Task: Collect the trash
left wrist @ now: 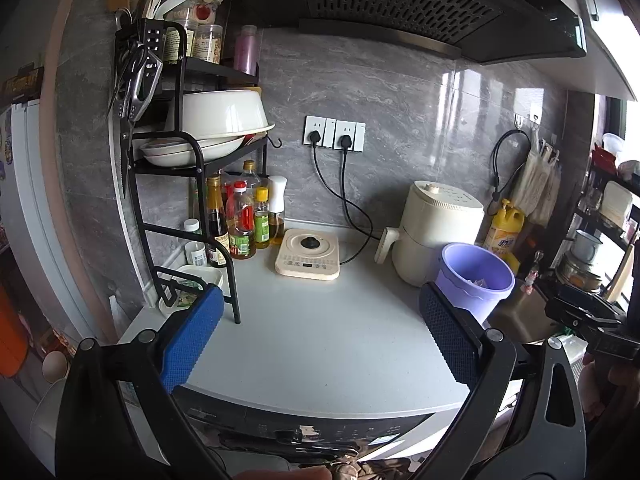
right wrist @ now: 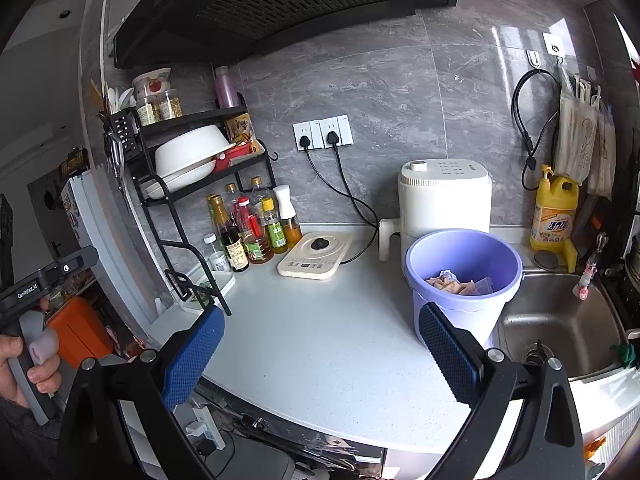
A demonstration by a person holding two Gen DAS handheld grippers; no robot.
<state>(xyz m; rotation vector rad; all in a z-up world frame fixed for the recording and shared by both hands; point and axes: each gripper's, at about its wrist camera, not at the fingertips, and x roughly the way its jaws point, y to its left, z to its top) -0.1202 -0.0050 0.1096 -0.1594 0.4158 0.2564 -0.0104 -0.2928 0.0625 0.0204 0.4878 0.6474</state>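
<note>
A lilac plastic bin stands on the white countertop beside the sink, holding crumpled wrappers. It also shows in the left wrist view, at the right. My left gripper is open and empty, held above the counter's front edge. My right gripper is open and empty, just left of the bin, its right finger in front of the bin's wall. The right gripper body shows at the far right of the left wrist view.
A cream air fryer stands behind the bin. A flat cream cooker lies plugged into wall sockets. A black rack with bowls and several sauce bottles stands at the left. A steel sink and a yellow detergent bottle are at the right.
</note>
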